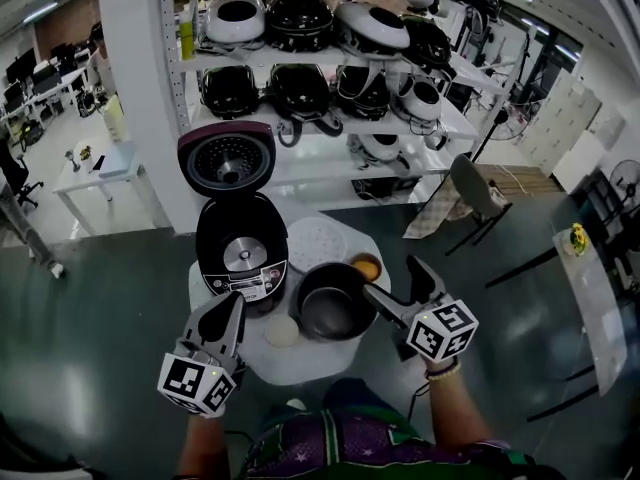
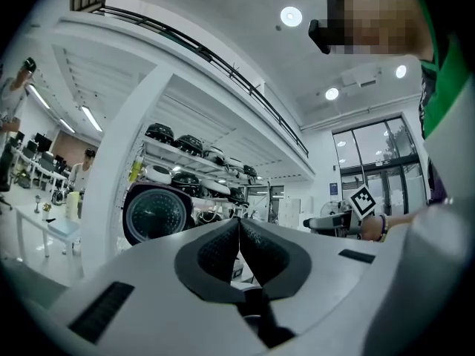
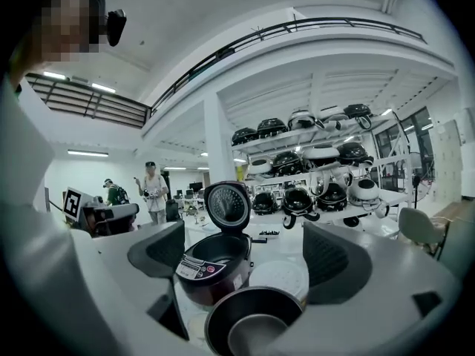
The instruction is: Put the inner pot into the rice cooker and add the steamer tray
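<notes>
Two jaw states: the left gripper [image 2: 239,252] has its jaws pressed together on nothing. The right gripper [image 3: 246,258] has its jaws spread wide and empty.
Inner pot location: the inner pot [image 1: 332,303] stands on the round table [image 1: 310,363] just right of the rice cooker [image 1: 241,253], not yet inside it. It lies ahead of and below the right gripper's jaws.
Steamer tray location: the steamer tray [image 1: 316,245] lies flat, right of the rice cooker and behind the inner pot.
Risk, rim grip: two pads on a thin, smooth pot wall probably give little hold, so the pot may swing or slip on lifting.
Risk, insertion: a tilted pot may catch the rice cooker's opening or strike the raised lid [image 1: 227,158].
Risk, neighbours: a small orange object [image 1: 366,267], right of the rice cooker and close beside the pot, may be knocked. What it is cannot be told.
Inner pot: dark, glossy, round, deep, with a thin rim.
Steamer tray: white, shallow, circular, with a finely dotted face.
Rice cooker: dark rounded body, front control panel, metal heating plate in an empty well.
Lid: hinged upright, with a perforated inner plate.
</notes>
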Demonstrator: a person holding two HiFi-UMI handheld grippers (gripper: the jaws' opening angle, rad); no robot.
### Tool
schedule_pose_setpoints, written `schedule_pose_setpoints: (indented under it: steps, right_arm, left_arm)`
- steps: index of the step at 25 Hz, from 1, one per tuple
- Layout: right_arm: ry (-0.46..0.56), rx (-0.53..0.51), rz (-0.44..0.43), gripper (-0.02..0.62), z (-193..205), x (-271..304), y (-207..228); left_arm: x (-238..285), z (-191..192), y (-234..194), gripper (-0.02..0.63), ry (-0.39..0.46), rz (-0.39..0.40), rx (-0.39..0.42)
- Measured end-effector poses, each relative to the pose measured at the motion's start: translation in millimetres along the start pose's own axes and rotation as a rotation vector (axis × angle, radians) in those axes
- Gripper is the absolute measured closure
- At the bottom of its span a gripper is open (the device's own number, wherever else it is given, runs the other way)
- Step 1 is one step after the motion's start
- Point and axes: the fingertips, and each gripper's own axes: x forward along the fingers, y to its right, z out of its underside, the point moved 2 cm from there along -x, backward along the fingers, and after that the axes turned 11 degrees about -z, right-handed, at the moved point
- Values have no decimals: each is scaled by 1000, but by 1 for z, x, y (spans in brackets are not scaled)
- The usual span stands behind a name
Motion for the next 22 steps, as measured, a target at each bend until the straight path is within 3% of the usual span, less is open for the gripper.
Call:
schedule_pose_setpoints:
  steps: [8,18,22]
  right_arm:
    - [-150,72,9,121,62,23,27]
    - [-332,125,24,137,146,45,80]
    - [-406,191,39,140,187,51,107]
  left_arm:
    - [4,13,-15,583,-23,-25,-29]
    - [28,34,-17,583,-58,-49,-5]
    - [41,48,-13,583,-91,-41,-3]
